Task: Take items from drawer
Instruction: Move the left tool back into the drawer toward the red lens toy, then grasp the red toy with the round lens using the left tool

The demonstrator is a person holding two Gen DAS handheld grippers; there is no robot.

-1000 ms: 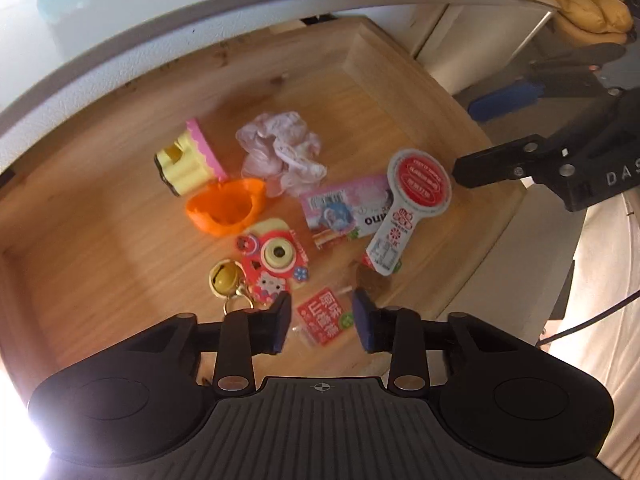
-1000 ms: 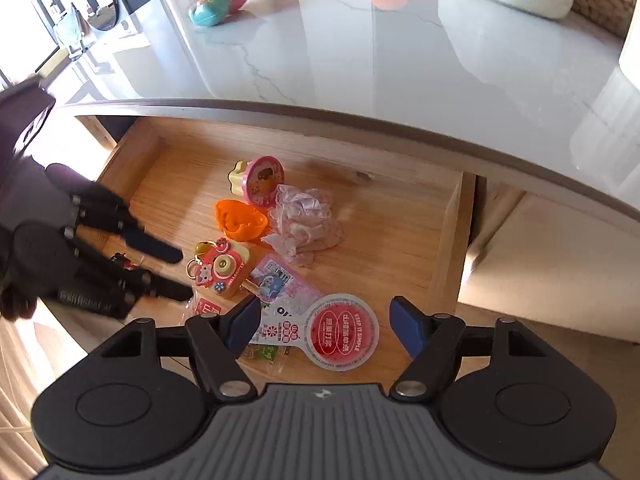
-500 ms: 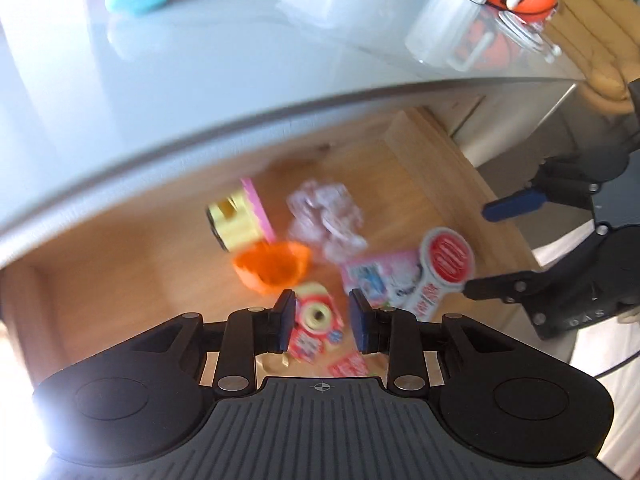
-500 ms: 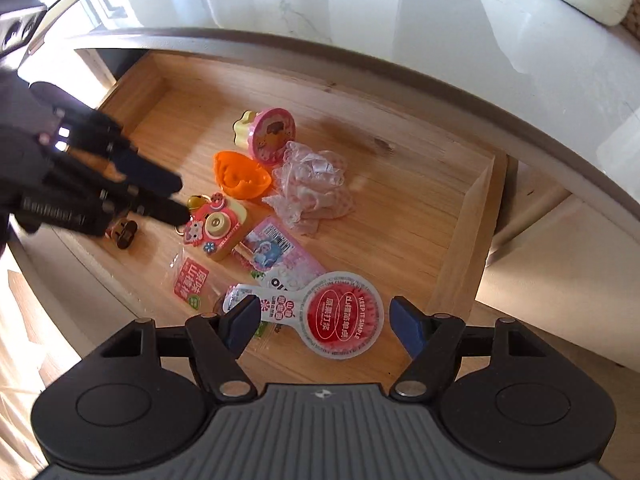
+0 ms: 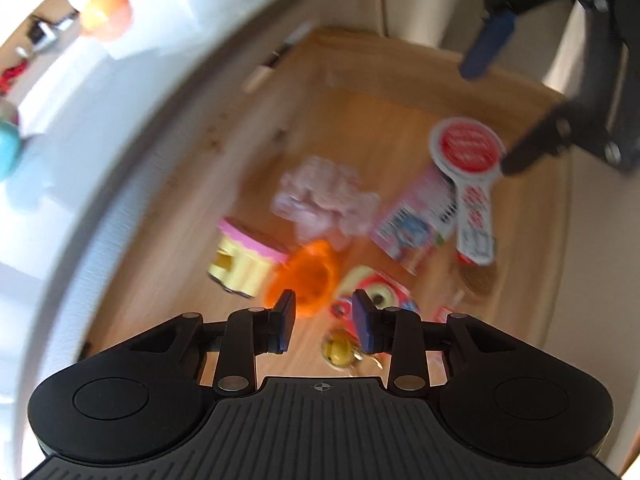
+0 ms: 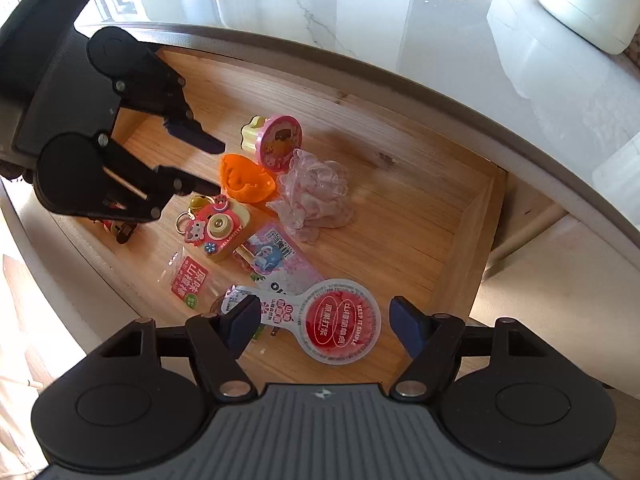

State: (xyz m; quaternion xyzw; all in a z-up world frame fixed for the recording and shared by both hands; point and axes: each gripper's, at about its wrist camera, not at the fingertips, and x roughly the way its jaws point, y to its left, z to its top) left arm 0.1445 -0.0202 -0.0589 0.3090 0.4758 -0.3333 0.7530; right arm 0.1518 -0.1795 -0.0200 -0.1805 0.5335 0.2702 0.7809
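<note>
counter: glossy pale stone-look top (image 6: 360,20) with grey veining, overhanging an open drawer
drawer: light wood (image 6: 400,216), visible grain and a dark knot, flat floor, low straight walls; pulled out from under the counter edge
contents, centre: orange plastic shell (image 6: 246,178), rounded and hollow; crumpled clear-pink wrap (image 6: 316,200) touching its right side
contents, back: pale yellow ribbed tub with round pink lid (image 6: 276,140), lying on its side
contents, left: pink toy camera (image 6: 218,230) with yellow lens, gold bell just beside it
contents, front: flat printed packet (image 6: 272,254); paddle-shaped white label with red disc (image 6: 340,320); small red sachet (image 6: 188,280)
left gripper: (image 5: 324,316) jaws opening, nothing clamped; tips flank the orange shell's edge, view blurred
right gripper: (image 6: 324,320) jaws wide apart, empty, hovering over the paddle label
</note>
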